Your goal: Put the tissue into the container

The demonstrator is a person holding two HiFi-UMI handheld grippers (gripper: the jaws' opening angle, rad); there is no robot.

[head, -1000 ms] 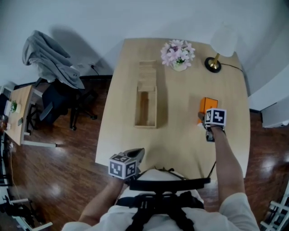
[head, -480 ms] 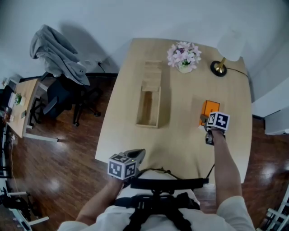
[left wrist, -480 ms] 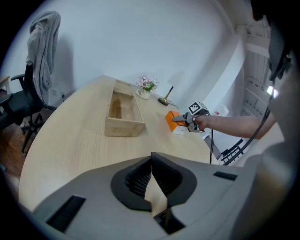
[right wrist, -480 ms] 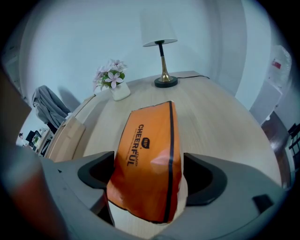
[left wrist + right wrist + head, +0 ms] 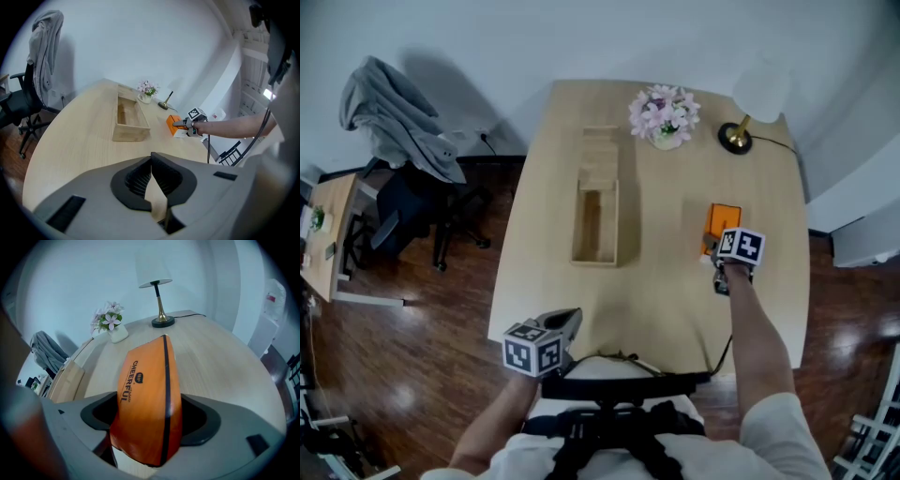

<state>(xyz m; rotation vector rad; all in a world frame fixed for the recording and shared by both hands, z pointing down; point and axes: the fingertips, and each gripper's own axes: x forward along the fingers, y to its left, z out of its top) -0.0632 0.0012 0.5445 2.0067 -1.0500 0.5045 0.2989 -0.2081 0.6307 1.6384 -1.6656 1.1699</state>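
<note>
A pale wooden surface (image 5: 656, 300) is seen beneath the right fingers (image 5: 206, 420). Far ahead of them, a white-shaded lamp (image 5: 761, 86) on a brass base is stood before a plain white wall (image 5: 581, 37). Well off to their left, on a dark wooden floor (image 5: 412, 356), a black office chair (image 5: 403, 202) is draped with a grey garment (image 5: 389, 117), and a small side desk (image 5: 328, 234) is placed beyond it.

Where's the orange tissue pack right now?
In the head view the tissue pack lies on the table's right side, right of the wooden container, between the jaws of the right gripper, which have just been closing on it.
</note>
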